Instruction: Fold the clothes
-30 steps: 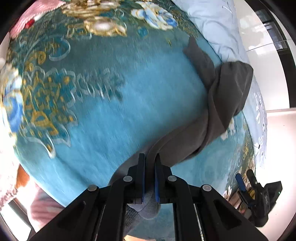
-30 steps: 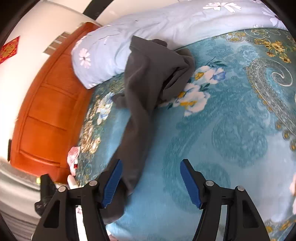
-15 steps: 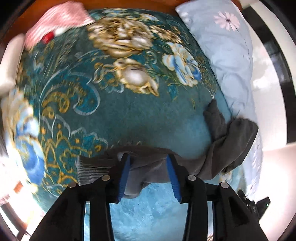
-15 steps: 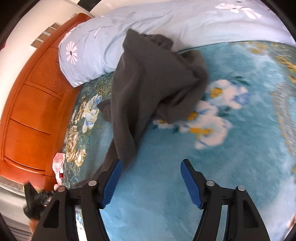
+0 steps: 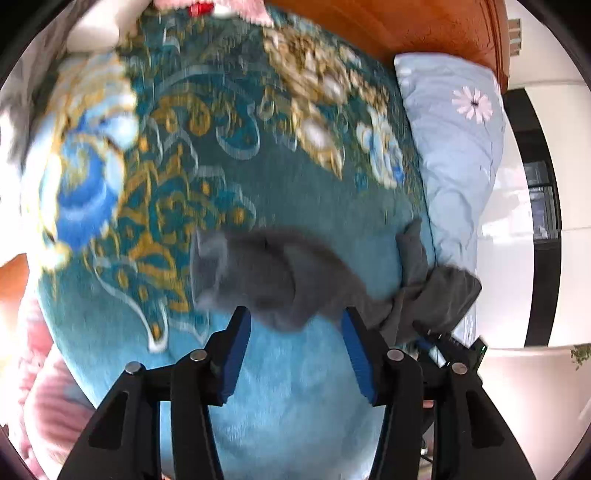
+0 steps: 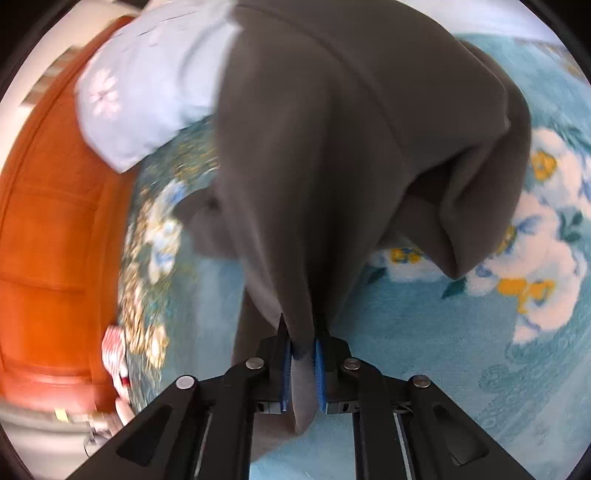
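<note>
A dark grey garment [image 5: 273, 273] lies crumpled on the teal floral blanket [image 5: 288, 192]. In the left wrist view one ribbed end lies just ahead of my left gripper [image 5: 295, 328], which is open and empty above the blanket. The garment runs right toward the pillow [image 5: 458, 158]. In the right wrist view my right gripper [image 6: 303, 354] is shut on a fold of the grey garment [image 6: 351, 129], which rises in a big bunch ahead of it. The right gripper also shows in the left wrist view [image 5: 450, 347].
A light blue flowered pillow [image 6: 155, 88] lies along the blanket's edge by the orange wooden headboard [image 6: 51, 229]. A pink and red cloth [image 5: 210, 7] lies at the blanket's far edge. Pink fabric [image 5: 44, 387] sits at lower left.
My left gripper let go of the garment's end and opened wide, leaving it on the blanket. My right gripper moved in to the garment and shut on a fold.
</note>
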A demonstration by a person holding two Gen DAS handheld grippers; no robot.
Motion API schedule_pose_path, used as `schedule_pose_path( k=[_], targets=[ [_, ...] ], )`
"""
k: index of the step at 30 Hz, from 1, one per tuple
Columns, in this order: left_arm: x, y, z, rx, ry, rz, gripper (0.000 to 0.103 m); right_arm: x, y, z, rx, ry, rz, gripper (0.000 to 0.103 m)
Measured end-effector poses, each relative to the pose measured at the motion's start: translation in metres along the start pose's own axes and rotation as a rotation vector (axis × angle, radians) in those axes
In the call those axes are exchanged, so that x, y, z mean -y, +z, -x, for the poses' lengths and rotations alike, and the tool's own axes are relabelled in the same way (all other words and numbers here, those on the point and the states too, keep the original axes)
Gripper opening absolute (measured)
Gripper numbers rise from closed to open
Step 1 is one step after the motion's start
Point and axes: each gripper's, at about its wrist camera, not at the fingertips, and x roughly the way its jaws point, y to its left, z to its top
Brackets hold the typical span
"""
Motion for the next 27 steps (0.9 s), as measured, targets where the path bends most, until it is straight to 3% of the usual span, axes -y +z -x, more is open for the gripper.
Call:
schedule_pose_path(
  k=[5,8,13,17,20,22,24,27],
  targets=[
    [-0.02,-0.004,-0.031,-0.043,-0.036,0.16,0.051,0.0,-0.03,0.04,-0.015,0.07,0.117,0.009],
    [-0.021,0.0,-0.04,-0.029,-0.057,0.205,0.051,0.012,-0.057,0.068,-0.028,0.12,0.118,0.009],
    [0.003,0.012,-0.037,0.015,-0.06,0.169,0.051,0.03,-0.128,0.087,-0.125,0.236,0.076,0.009],
    [0.015,0.017,-0.032,0.027,-0.063,0.149,0.051,0.012,-0.171,0.063,-0.255,0.335,0.096,0.009],
    [0.021,0.011,-0.02,0.029,-0.06,0.104,0.051,-0.008,-0.174,0.057,-0.257,0.295,0.167,0.014],
    [0.018,0.005,-0.011,0.037,-0.039,0.073,0.051,-0.018,-0.168,0.068,-0.241,0.244,0.253,0.024],
    [0.01,-0.002,-0.002,0.05,-0.022,0.058,0.051,-0.025,-0.16,0.088,-0.196,0.221,0.333,0.047],
    [-0.009,-0.014,0.005,0.062,-0.042,0.099,0.052,-0.037,-0.135,0.129,-0.037,0.177,0.464,0.064]
  ],
)
